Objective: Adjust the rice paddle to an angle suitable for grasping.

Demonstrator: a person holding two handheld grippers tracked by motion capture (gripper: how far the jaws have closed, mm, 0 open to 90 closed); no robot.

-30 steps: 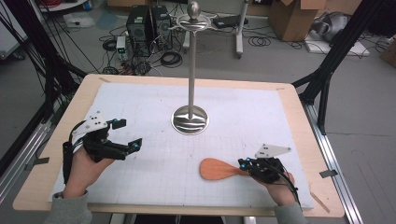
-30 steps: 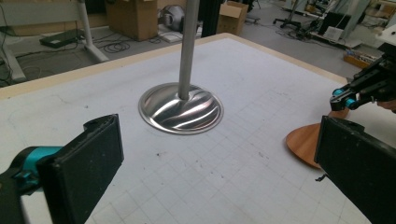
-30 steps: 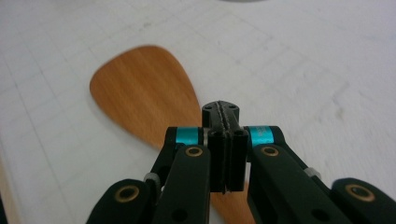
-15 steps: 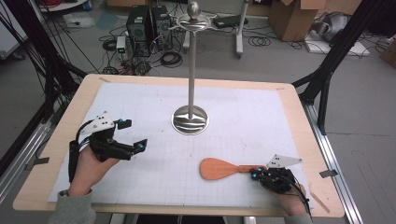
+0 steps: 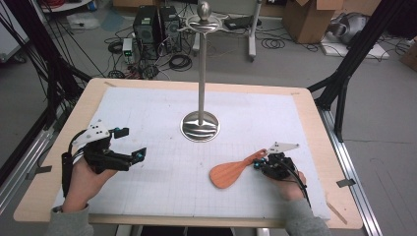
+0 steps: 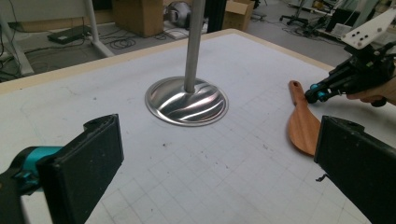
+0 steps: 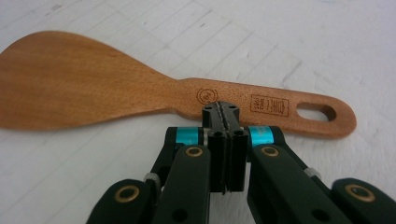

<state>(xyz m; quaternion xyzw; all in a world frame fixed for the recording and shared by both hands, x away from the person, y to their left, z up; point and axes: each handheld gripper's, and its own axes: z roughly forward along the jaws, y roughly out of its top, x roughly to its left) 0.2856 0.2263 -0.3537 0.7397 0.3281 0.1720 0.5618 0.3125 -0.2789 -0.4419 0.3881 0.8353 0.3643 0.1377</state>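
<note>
A wooden spatula (image 5: 228,174) lies flat on the white grid mat, blade toward the person and handle slanting up to the right. My right gripper (image 5: 260,163) is shut, its fingertips resting at the near edge of the handle (image 7: 261,105); nothing shows between the jaws. In the right gripper view the spatula (image 7: 93,84) lies across the frame beyond the closed tips (image 7: 220,109). My left gripper (image 5: 130,143) is held open over the mat's left side with nothing between its jaws. The left gripper view (image 6: 219,172) looks past its wide jaws to the spatula (image 6: 301,128) and the right gripper (image 6: 315,92).
A tall metal stand with a round shiny base (image 5: 199,127) rises from the middle of the mat, also seen ahead in the left gripper view (image 6: 187,100). The wooden table edge (image 5: 314,123) frames the mat. Boxes, cables and computer gear lie on the floor beyond.
My right gripper first slid right, then came back left and farther from the person. The spatula's handle has swung from level to slanting away. The left gripper has barely moved.
</note>
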